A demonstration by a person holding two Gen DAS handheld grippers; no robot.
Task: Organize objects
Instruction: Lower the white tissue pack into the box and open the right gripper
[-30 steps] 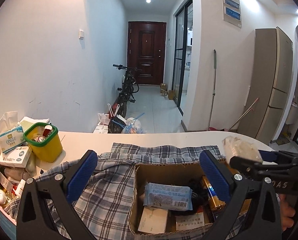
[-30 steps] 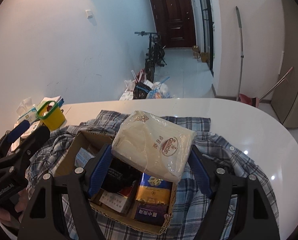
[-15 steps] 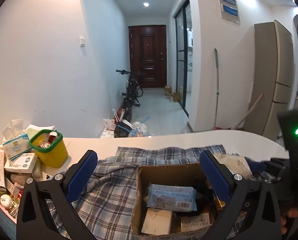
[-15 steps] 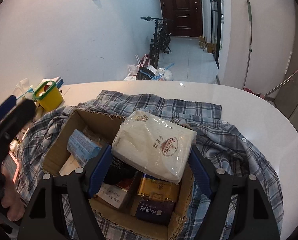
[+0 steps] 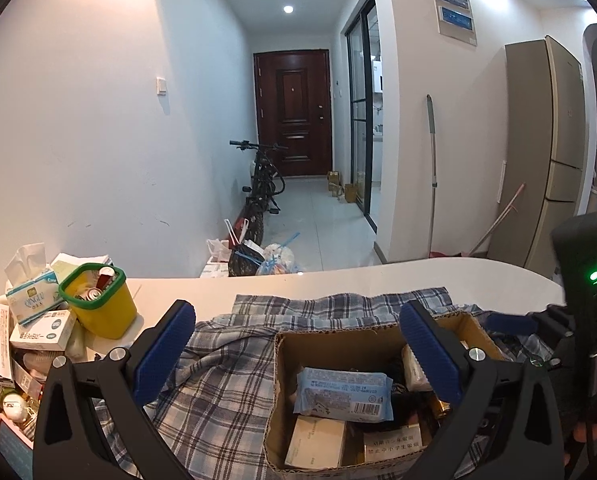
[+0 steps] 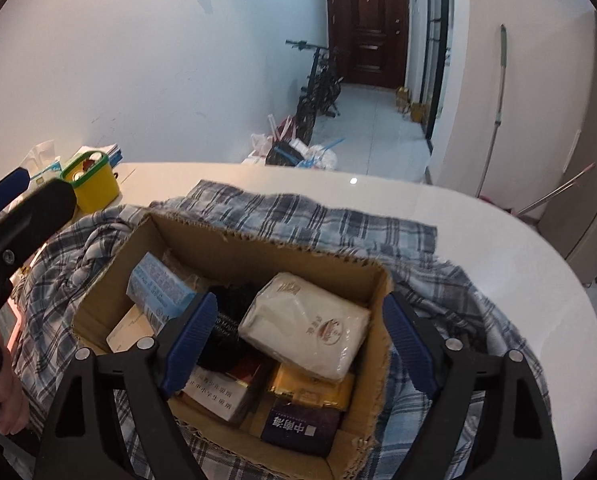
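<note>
yellow tub (image 5: 98, 304): far left on the bench (image 5: 378, 284), green rim, small items inside, next to a tissue pack (image 5: 30, 296) and stacked small boxes (image 5: 42, 330)
left gripper (image 5: 298, 356): jaws wide apart, nothing between the pads, hovering over the near left side of the box; in the right wrist view it shows at the left edge (image 6: 22, 204) with a hand (image 6: 2, 396) on its handle
plaid shirt (image 6: 310, 216): blue-grey check, spread on the bench under and around the box
cardboard box (image 6: 226, 248): open top, sits on the shirt, mid bench
blue wipes pack (image 6: 158, 288): inside the box, left side, propped on other items
black item (image 6: 228, 308): box middle, can't tell what it is
white tissue pack (image 6: 304, 326): lies in the box, right half, on top of a gold box (image 6: 310, 390) and a dark maroon box (image 6: 302, 426)
right gripper (image 6: 296, 344): jaws have just been opening, now released; white pack sits between the pads with a gap on both sides
bicycle (image 5: 262, 188): hallway behind, against the wall
fridge (image 5: 546, 152): far right
</note>
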